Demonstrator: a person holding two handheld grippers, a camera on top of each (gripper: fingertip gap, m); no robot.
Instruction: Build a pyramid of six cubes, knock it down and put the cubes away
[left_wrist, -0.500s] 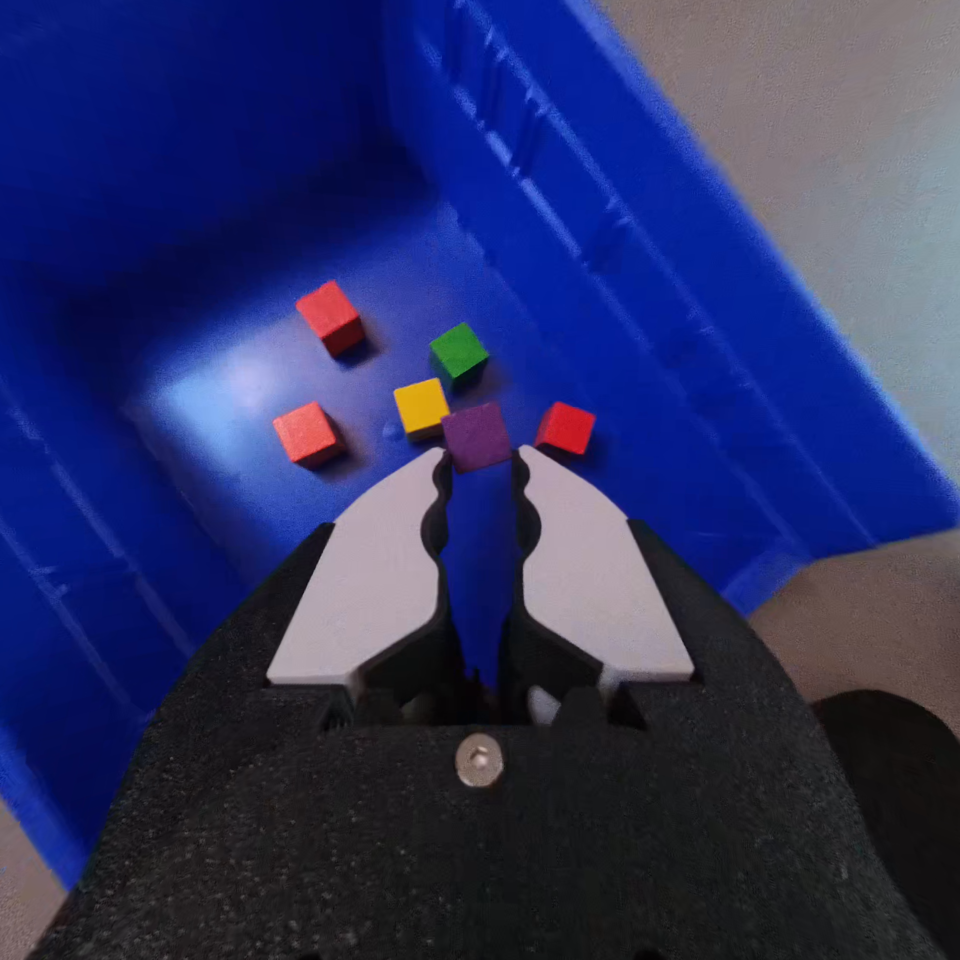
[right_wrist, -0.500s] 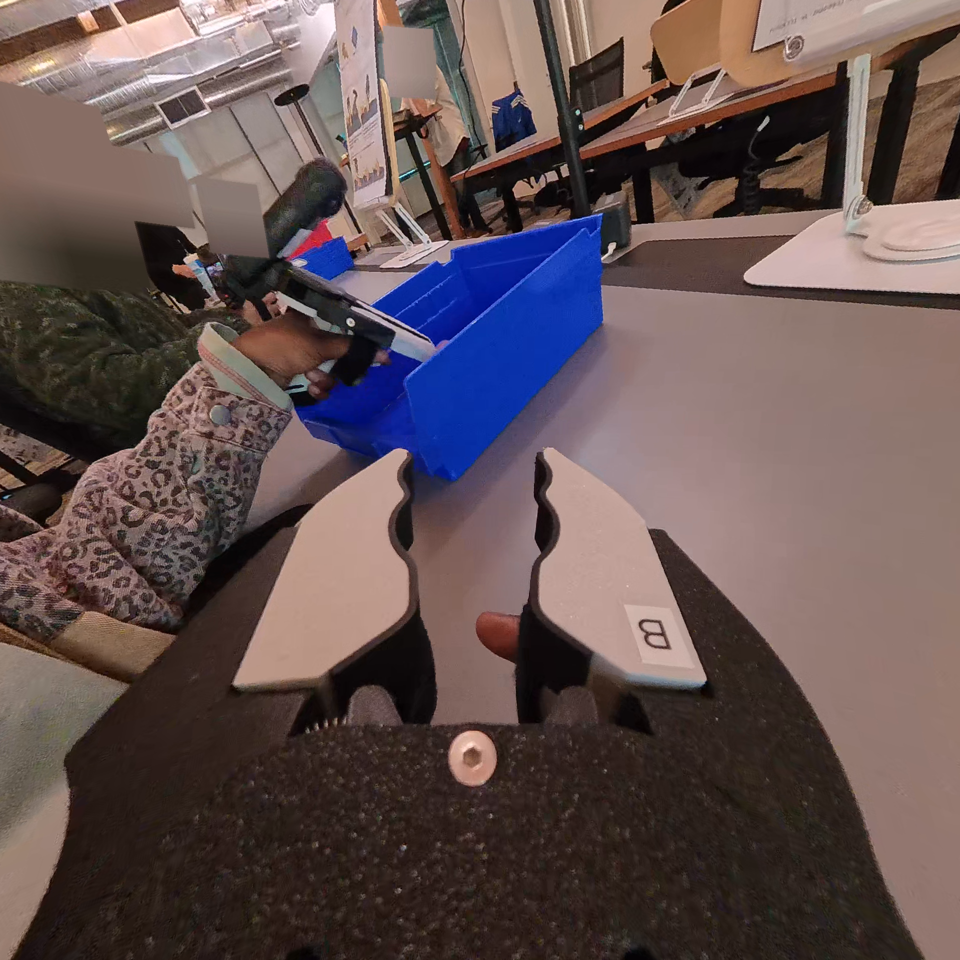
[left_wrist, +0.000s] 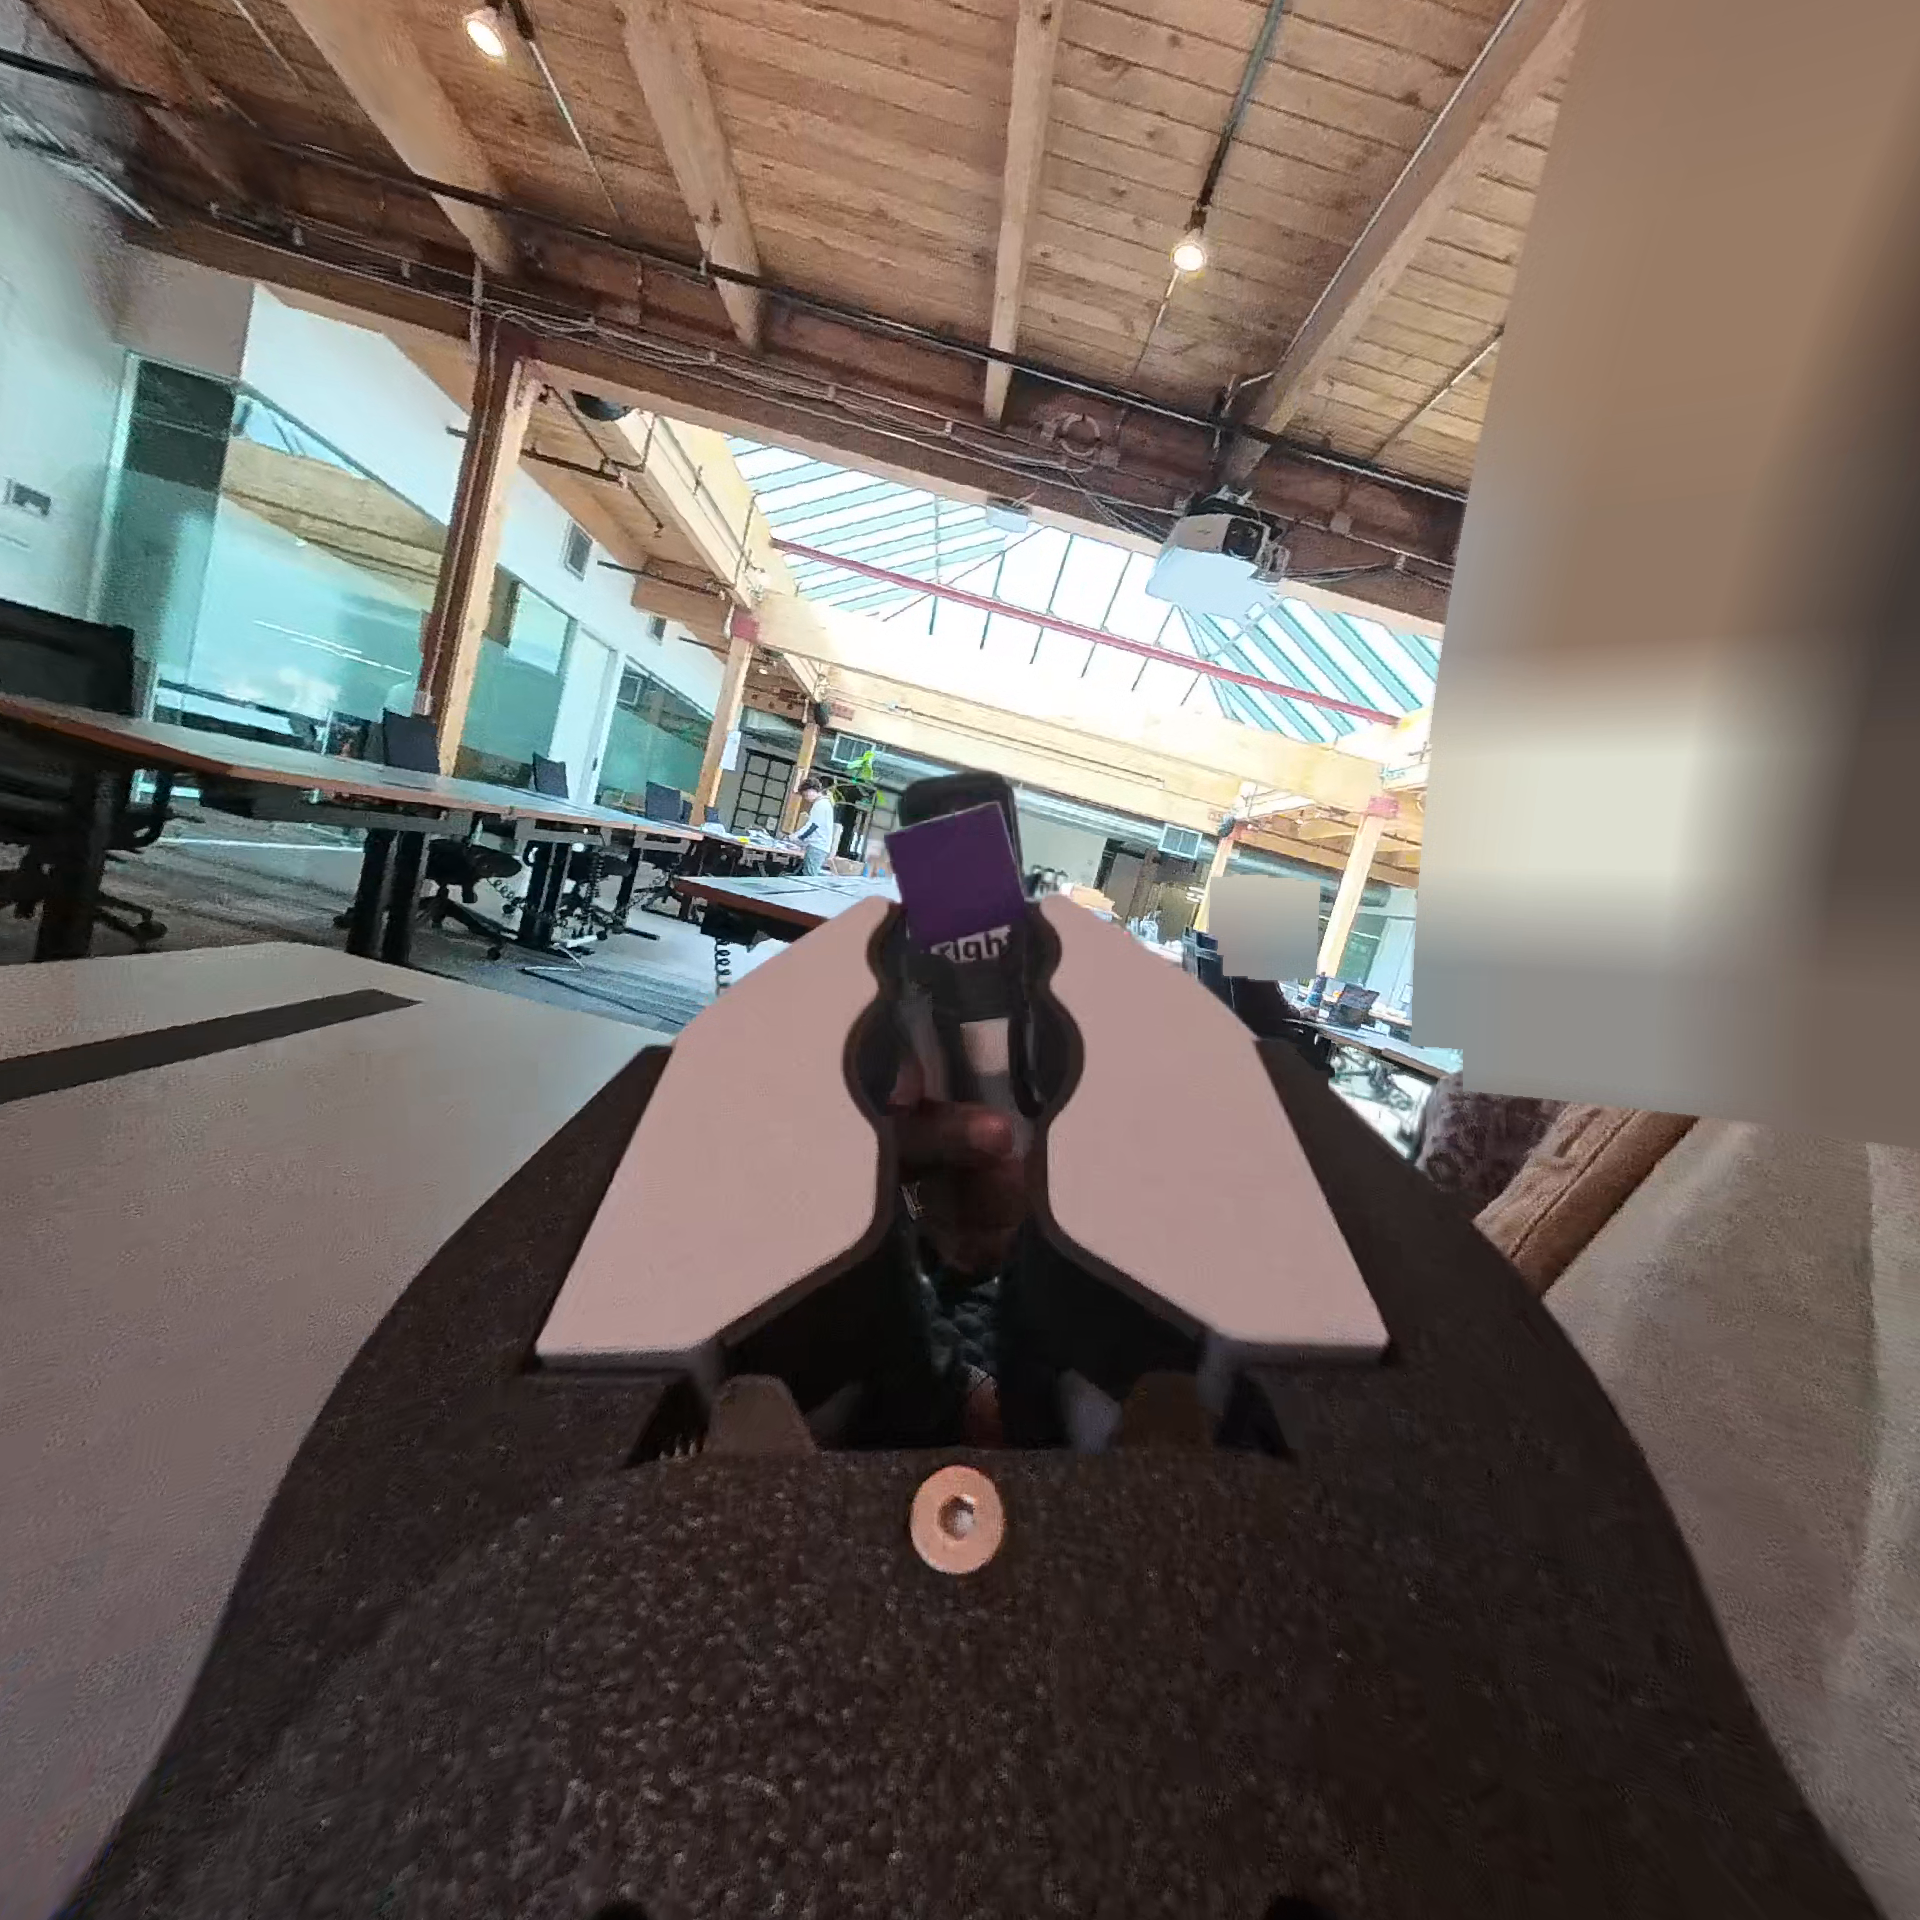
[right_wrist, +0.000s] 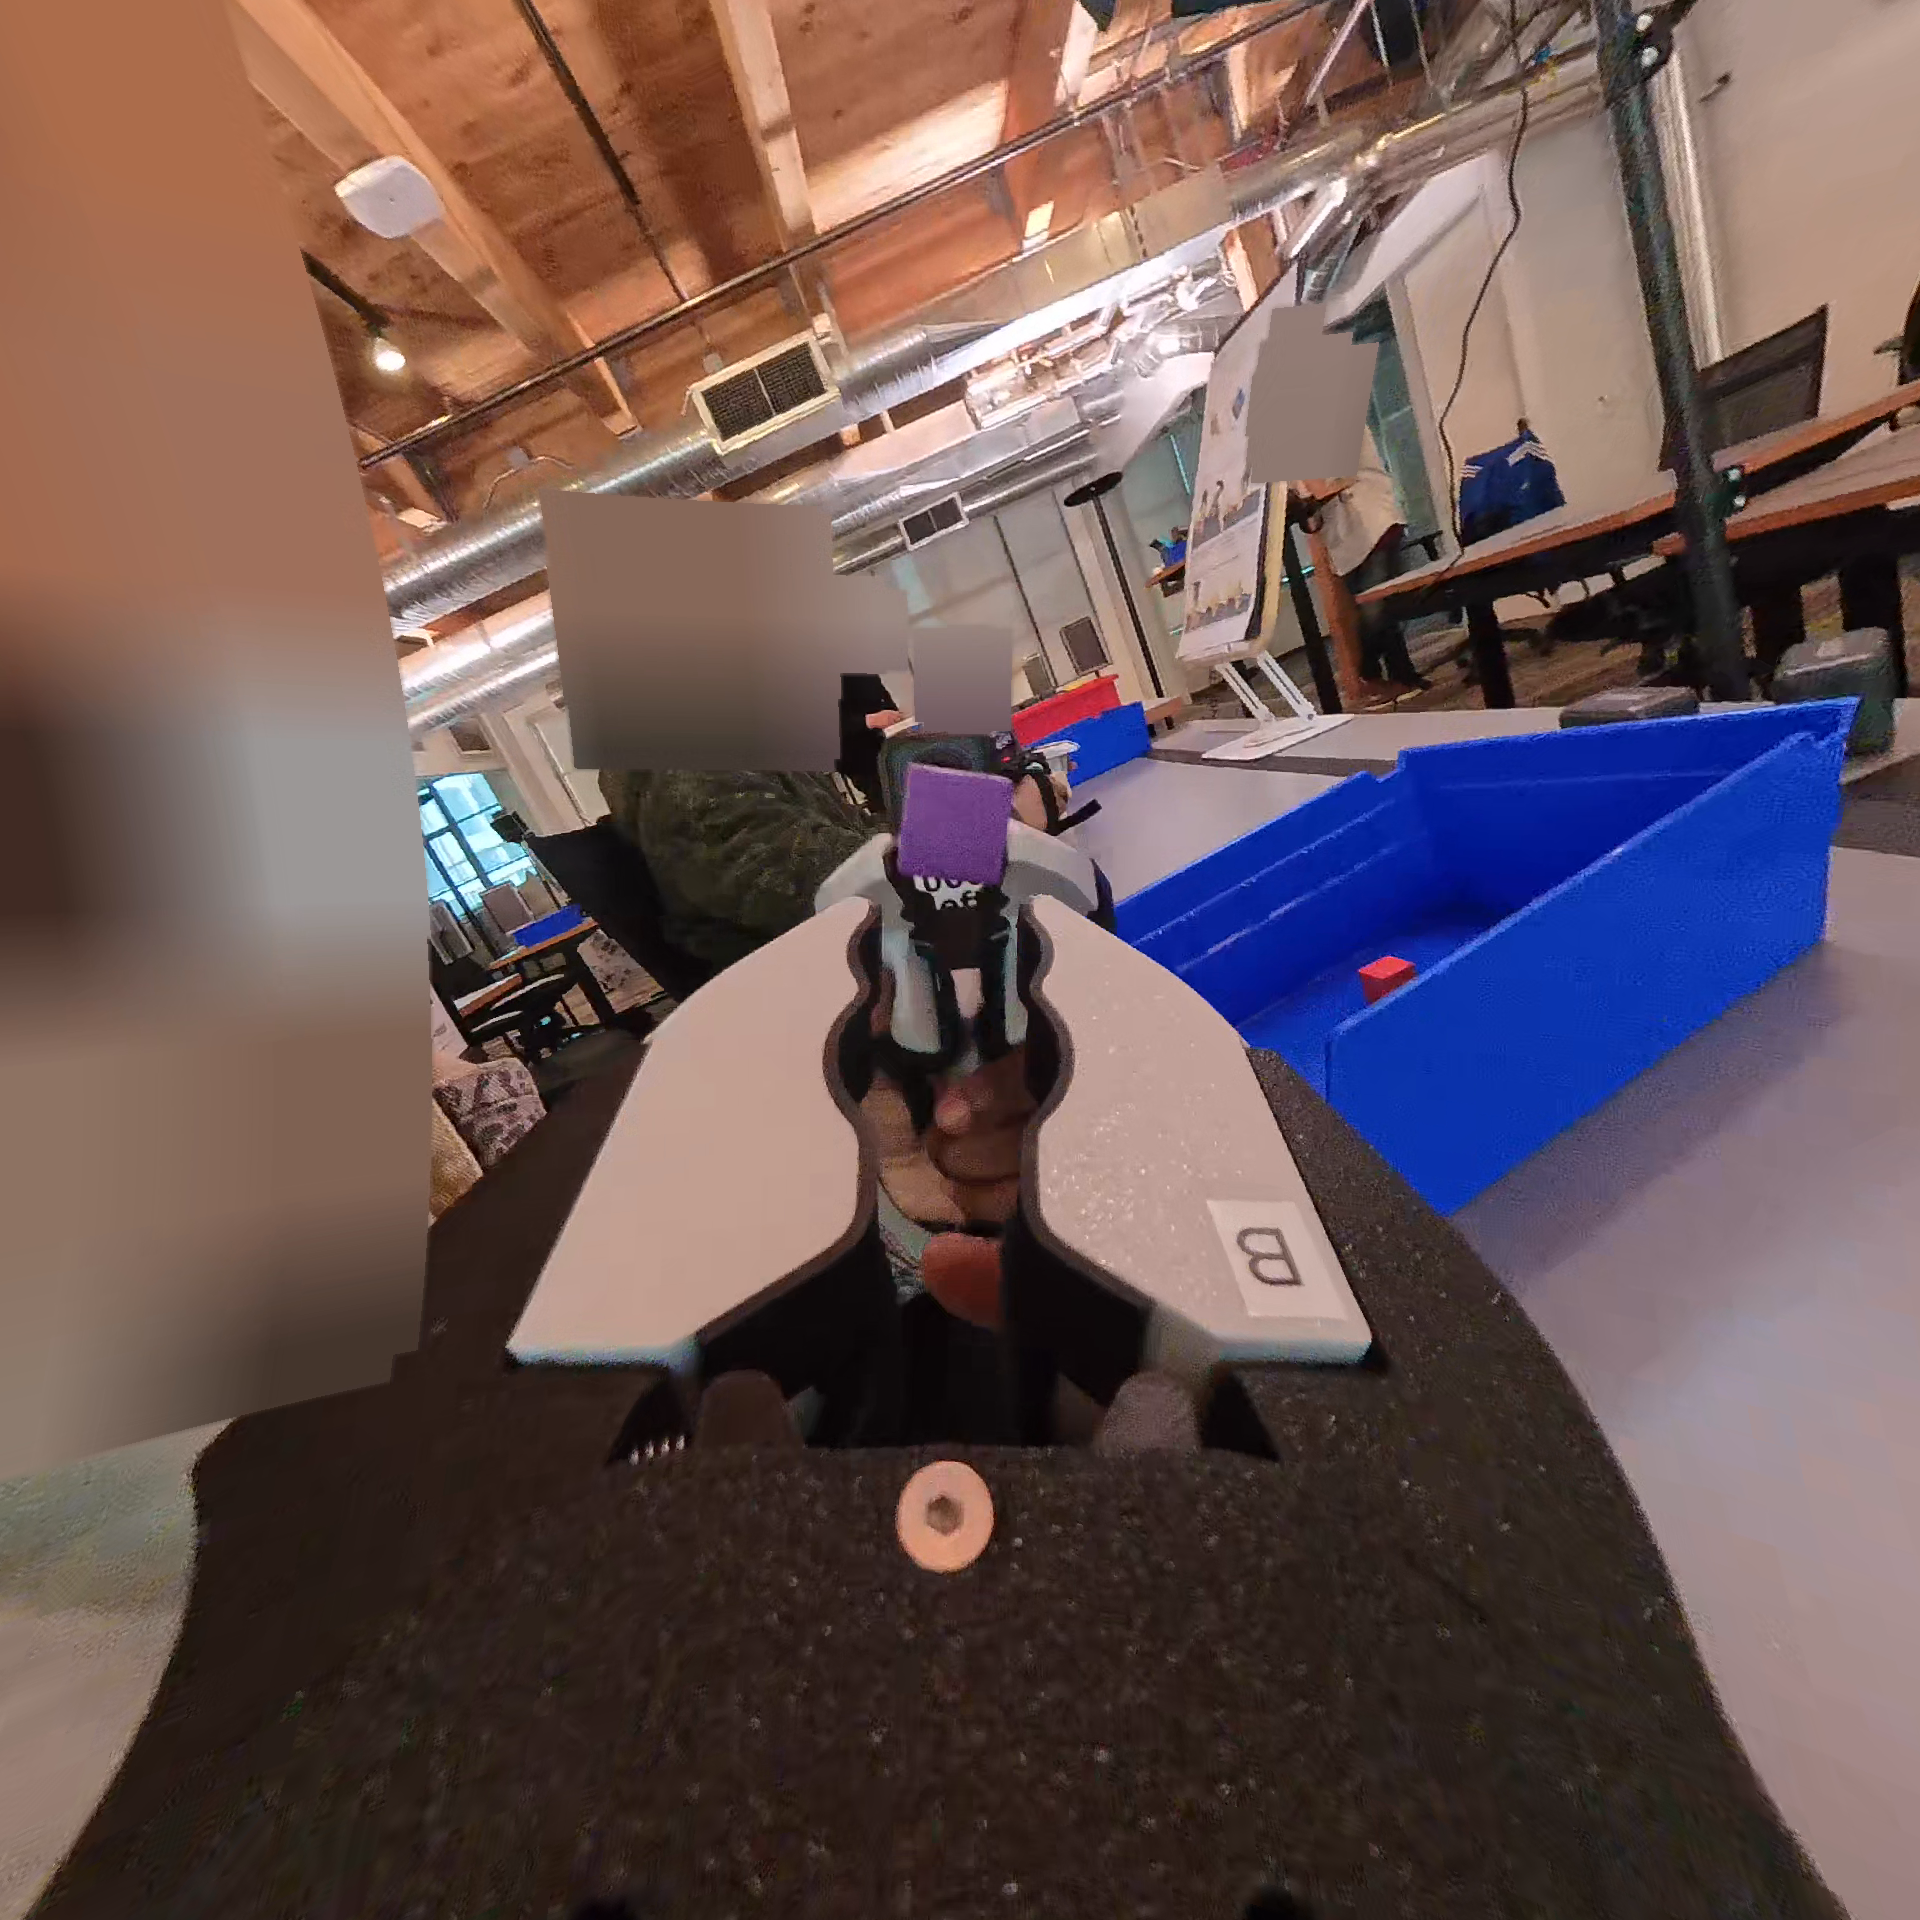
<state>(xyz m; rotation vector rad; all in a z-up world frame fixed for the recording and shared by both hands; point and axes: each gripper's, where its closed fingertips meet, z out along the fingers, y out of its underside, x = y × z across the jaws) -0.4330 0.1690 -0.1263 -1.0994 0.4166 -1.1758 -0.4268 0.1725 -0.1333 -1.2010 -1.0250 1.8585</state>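
Note:
My left gripper (left_wrist: 964, 914) is shut on a small purple cube (left_wrist: 961, 878), held up in the air at its fingertips. The two grippers face each other tip to tip. In the right wrist view the purple cube (right_wrist: 954, 826) sits between the left gripper's white fingertips (right_wrist: 844, 883), just beyond and above my right gripper (right_wrist: 954, 920). The right gripper's jaws stand a little apart with nothing between them. A hand shows behind each gripper.
A blue bin (right_wrist: 1455, 1101) stands on the grey table (right_wrist: 1714, 1403) to the right, with a red cube (right_wrist: 1387, 975) on its floor. More blue and red bins (right_wrist: 1081, 722) sit farther back. Desks, chairs and people fill the room behind. Left and right tips are no more than a few centimetres apart.
The left gripper has lifted the purple cube out of the blue bin and turned to face the right gripper. The right gripper has swung up to meet it, and its jaws have narrowed.

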